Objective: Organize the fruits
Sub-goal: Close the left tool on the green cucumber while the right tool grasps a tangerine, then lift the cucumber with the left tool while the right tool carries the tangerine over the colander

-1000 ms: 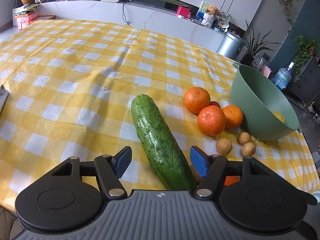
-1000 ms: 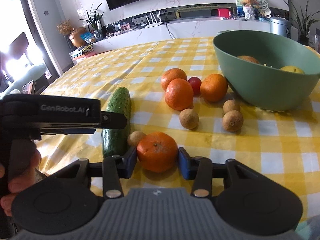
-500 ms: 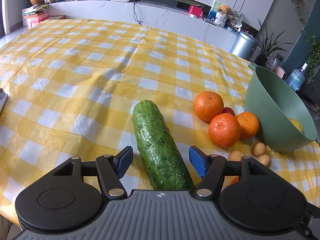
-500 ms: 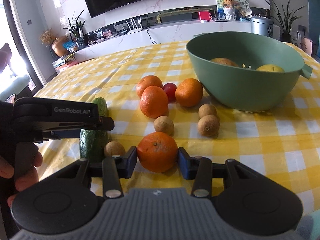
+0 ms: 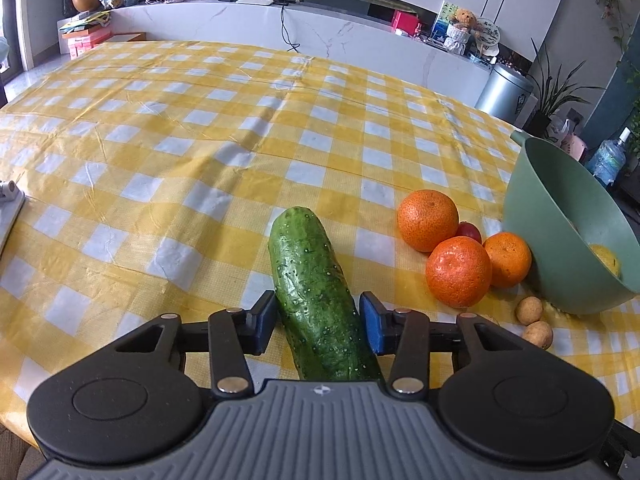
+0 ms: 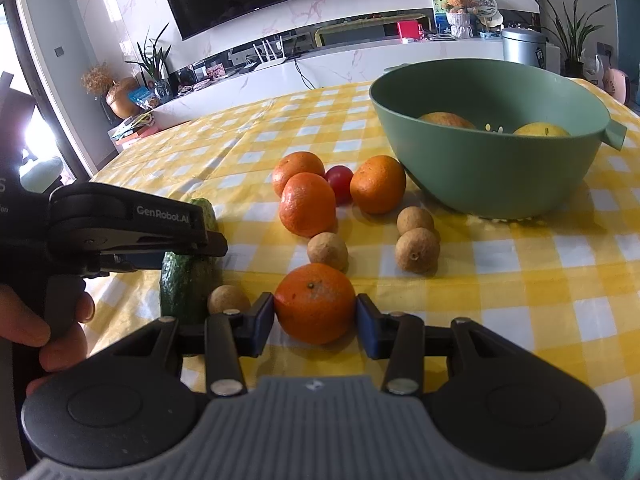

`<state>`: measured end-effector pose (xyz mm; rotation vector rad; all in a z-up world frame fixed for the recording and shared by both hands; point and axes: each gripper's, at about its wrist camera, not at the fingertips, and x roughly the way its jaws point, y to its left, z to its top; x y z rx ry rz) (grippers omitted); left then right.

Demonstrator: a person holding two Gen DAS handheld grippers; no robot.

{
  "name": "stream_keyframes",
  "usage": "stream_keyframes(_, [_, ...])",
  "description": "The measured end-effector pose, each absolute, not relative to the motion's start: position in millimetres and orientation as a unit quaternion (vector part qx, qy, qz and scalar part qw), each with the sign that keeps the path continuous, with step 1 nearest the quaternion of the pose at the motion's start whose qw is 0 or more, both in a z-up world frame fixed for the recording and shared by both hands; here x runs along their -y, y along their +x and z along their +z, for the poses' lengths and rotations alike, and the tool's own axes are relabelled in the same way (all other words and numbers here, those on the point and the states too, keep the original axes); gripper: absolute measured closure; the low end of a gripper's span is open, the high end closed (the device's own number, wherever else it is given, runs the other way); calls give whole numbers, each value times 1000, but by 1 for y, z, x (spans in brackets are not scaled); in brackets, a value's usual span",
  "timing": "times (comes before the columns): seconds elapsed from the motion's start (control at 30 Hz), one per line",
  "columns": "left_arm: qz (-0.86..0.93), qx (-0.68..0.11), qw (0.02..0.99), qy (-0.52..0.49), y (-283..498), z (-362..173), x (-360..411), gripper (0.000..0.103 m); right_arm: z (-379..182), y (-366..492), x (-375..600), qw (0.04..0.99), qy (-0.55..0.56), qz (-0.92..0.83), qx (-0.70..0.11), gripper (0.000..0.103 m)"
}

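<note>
My left gripper (image 5: 318, 326) is shut on a green cucumber (image 5: 312, 284), its blue pads against both sides of the near half; the cucumber also shows in the right wrist view (image 6: 188, 276). My right gripper (image 6: 316, 326) is shut on an orange tangerine (image 6: 315, 302) just above the yellow checked tablecloth (image 6: 520, 280). A green bowl (image 6: 492, 168) stands at the right with yellow and orange fruit inside; it also shows in the left wrist view (image 5: 560, 248).
Three tangerines (image 6: 307, 204) and a small red tomato (image 6: 340, 178) lie left of the bowl. Several small brown longans (image 6: 416, 244) lie near them. The left gripper's body (image 6: 120, 232) sits close on my right gripper's left. A white object (image 5: 8, 200) lies at the table's left edge.
The left gripper's jaws have closed from wide apart onto the cucumber. The right gripper has kept its hold on the tangerine and shifted slightly toward the bowl.
</note>
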<state>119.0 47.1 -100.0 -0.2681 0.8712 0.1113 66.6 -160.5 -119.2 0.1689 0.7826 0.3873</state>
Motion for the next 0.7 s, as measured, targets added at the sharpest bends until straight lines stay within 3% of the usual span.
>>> stream_keyframes(0.7, [34, -376, 921, -98, 82, -64, -39, 57, -111, 56, 164, 901, 88, 211, -368, 62])
